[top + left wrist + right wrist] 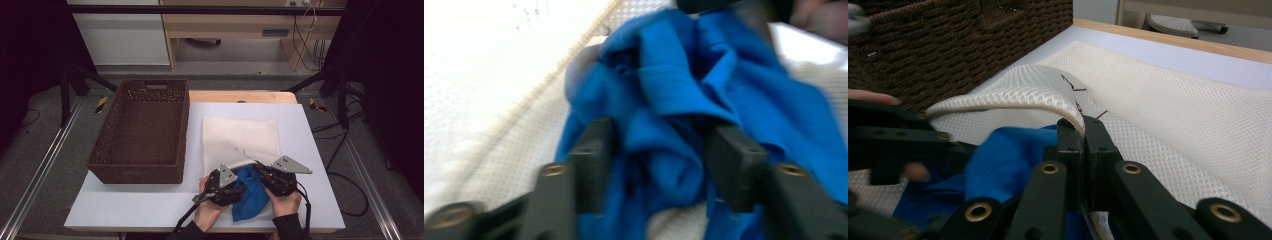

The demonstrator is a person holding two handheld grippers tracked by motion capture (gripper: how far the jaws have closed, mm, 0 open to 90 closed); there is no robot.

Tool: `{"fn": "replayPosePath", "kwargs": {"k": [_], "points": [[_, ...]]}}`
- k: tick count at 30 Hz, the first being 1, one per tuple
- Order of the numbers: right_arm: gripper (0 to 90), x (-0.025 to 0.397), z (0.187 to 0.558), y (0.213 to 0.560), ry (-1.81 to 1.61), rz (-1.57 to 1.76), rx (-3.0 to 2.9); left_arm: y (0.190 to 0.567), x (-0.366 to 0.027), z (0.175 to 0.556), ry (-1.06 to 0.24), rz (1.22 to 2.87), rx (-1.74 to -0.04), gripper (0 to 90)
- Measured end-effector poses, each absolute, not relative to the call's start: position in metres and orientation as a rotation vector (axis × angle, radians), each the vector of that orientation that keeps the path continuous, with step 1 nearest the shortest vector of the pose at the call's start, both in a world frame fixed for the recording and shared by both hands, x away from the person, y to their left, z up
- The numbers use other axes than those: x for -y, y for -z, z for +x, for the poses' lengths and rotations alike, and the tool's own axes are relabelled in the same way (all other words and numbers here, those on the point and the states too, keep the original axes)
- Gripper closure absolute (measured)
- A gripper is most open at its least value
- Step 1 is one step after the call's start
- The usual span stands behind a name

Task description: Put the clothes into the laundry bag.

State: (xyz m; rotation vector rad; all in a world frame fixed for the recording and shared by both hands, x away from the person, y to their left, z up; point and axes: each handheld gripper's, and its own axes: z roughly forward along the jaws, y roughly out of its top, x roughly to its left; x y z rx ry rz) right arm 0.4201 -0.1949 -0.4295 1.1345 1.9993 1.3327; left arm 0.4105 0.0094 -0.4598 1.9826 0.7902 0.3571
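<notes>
The blue garment (250,194) lies bunched at the table's (150,202) near edge, half inside the white mesh laundry bag (240,135). The right gripper (1082,131), clenched on the bag's rim, should lift it higher; the left gripper (656,150), jaws spread around the cloth, should push deeper.

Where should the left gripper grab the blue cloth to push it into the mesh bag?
Grip the bunched fold of the blue cloth between the left gripper's open jaws, coming from the person's side toward the bag mouth. The right gripper pinches the mesh bag's edge up, so the opening faces that way.
</notes>
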Motion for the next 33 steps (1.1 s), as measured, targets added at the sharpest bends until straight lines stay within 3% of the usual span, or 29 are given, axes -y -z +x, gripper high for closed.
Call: {"fn": "replayPosePath", "kwargs": {"k": [3, 5, 12, 14, 16, 18, 19, 29, 31, 33], "points": [[87.4, 0.197, 0.420, 0.428, -1.336, 1.147, -1.993, 0.453, -0.016, 0.397, -0.317, 1.956, -0.763, 26.7], [87.5, 0.197, 0.421, 0.428, -1.336, 1.147, -1.994, 0.453, -0.018, 0.387, -0.290, 1.949, -0.746, 22.6], [87.4, 0.195, 0.420, 0.428, -1.327, 1.141, -2.000, 0.483, 0.003, 0.394, -0.200, 2.060, -0.800, 19.8], [87.5, 0.196, 0.420, 0.428, -1.327, 1.139, -2.002, 0.490, 0.007, 0.397, -0.233, 2.065, -0.820, 27.9], [87.5, 0.196, 0.421, 0.429, -1.329, 1.144, -2.002, 0.487, 0.009, 0.398, -0.290, 2.094, -0.827, 44.5], [87.5, 0.196, 0.421, 0.429, -1.329, 1.144, -2.003, 0.484, 0.008, 0.399, -0.291, 2.095, -0.820, 67.4], [87.5, 0.196, 0.420, 0.428, -1.330, 1.142, -2.005, 0.482, 0.007, 0.399, -0.296, 2.094, -0.819, 71.8], [87.6, 0.197, 0.419, 0.423, -1.363, 1.137, -1.979, 0.474, 0.021, 0.439, -0.415, 2.084, -0.836, 74.3], [87.6, 0.197, 0.418, 0.422, -1.362, 1.137, -1.978, 0.482, 0.025, 0.445, -0.411, 2.101, -0.837, 71.1], [87.6, 0.197, 0.419, 0.424, -1.352, 1.141, -1.985, 0.485, 0.026, 0.443, -0.416, 2.105, -0.817, 60.4]]}}
